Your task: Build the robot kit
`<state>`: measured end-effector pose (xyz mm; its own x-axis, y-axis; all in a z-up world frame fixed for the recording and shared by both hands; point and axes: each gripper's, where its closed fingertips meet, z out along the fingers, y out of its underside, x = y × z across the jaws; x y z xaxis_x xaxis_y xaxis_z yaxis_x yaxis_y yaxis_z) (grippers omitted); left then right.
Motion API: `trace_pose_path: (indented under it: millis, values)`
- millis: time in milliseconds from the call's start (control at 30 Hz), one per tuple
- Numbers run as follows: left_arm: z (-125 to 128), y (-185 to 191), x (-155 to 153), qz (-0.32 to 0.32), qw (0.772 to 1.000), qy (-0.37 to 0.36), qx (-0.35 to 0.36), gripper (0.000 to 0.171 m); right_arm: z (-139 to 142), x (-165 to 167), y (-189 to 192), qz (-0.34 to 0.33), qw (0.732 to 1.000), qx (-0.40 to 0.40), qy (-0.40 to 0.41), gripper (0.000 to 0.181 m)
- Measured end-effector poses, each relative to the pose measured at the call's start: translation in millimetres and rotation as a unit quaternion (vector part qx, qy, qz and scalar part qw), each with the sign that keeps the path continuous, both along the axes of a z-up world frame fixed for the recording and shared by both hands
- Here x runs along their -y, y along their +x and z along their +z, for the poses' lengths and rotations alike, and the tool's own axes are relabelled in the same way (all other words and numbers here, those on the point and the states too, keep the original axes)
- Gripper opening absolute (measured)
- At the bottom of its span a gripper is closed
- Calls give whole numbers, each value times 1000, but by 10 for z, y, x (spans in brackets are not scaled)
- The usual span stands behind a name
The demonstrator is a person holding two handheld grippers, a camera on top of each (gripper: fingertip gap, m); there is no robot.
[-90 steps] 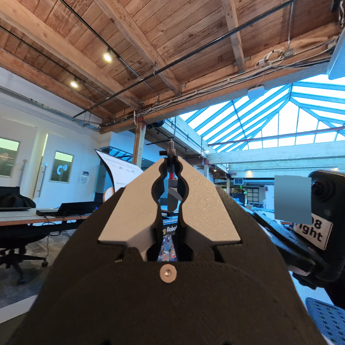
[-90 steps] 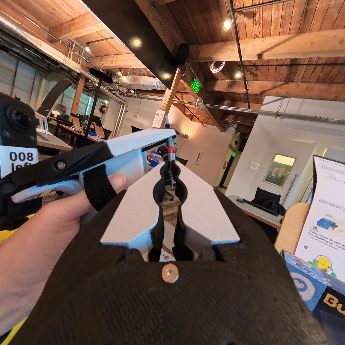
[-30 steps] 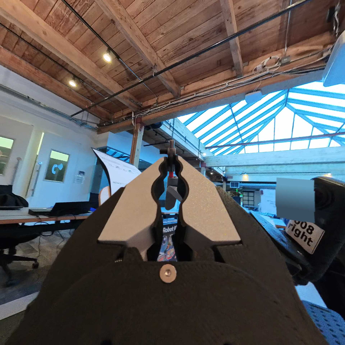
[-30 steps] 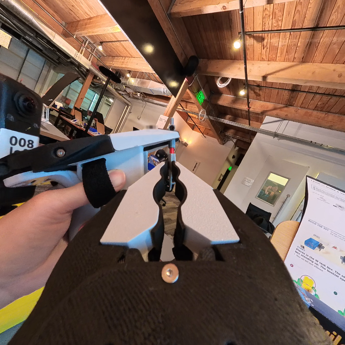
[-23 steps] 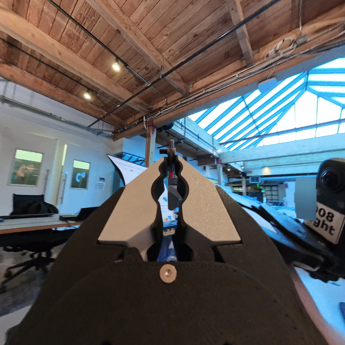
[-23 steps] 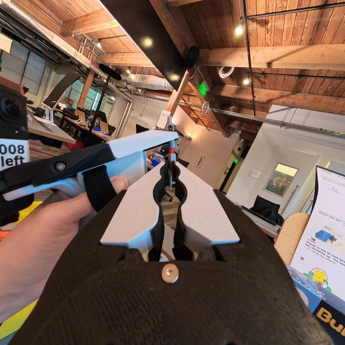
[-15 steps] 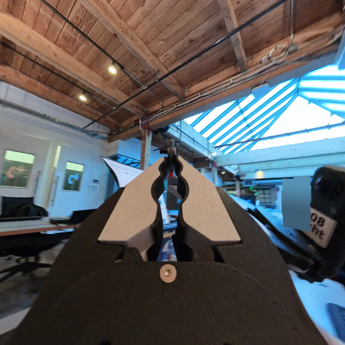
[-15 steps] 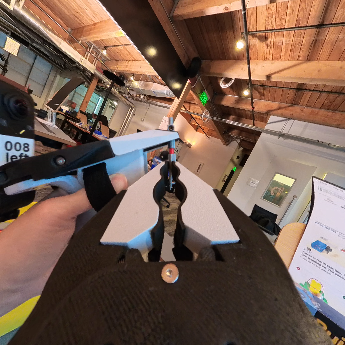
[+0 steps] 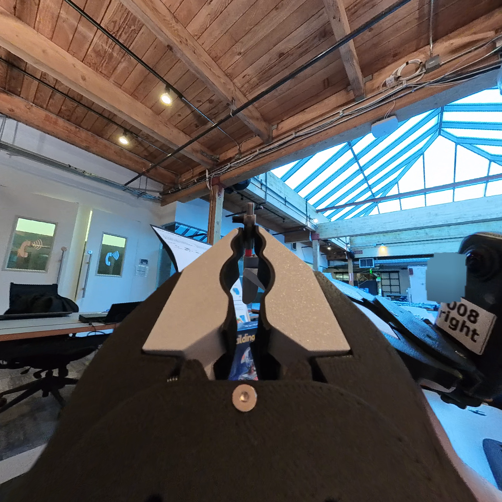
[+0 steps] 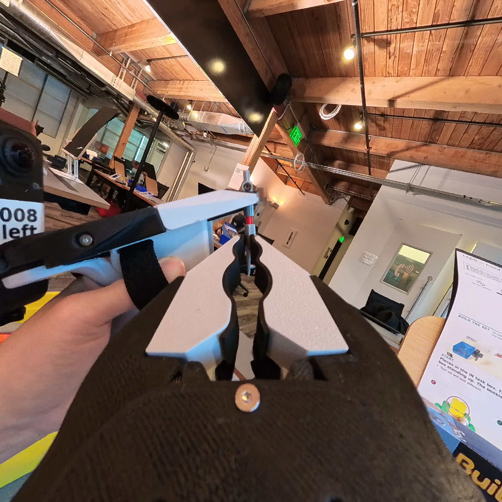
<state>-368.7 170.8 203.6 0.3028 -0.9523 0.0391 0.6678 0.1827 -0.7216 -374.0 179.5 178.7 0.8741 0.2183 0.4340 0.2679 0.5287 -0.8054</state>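
A thin grey axle with a red bush and a small grey connector on its top end is held up in the air between both grippers. My left gripper is shut on the axle just under the connector. The red bush shows below its tips. My right gripper is shut on the axle's lower part, below the red bush. In the right wrist view the left gripper comes in from the left, held by a hand. In the left wrist view the right gripper's fingertips show between my fingers.
A standing instruction sheet and a blue box are at the lower right of the right wrist view. A desk with a laptop and an office chair stand far off to the left. Wooden ceiling beams are overhead. Both grippers' tips are close together, under 4 cm apart.
Both grippers stay shut on the axle. Both views sway a little, so the pair has shifted and tilted slightly in the air together.
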Motion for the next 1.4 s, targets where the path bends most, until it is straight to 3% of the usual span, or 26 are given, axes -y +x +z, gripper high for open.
trace_pose_path:
  millis: [267,567,900,1033,1400]
  values:
    - [-7,25,-16,-65,997,-38,18,7,0,-13,31,-3,1000,-5,-4,0]
    - [-15,39,-8,-6,1000,-3,-14,6,0,-16,41,-8,1000,1,-6,0]
    - [-16,61,-10,-43,999,-23,-12,6,8,-2,55,-12,1000,23,16,0]
    - [-6,66,-3,-93,995,-47,4,7,19,11,63,-5,999,27,27,0]
    - [-32,72,-15,-1,1000,-1,-30,6,1,-10,55,-21,999,31,10,0]
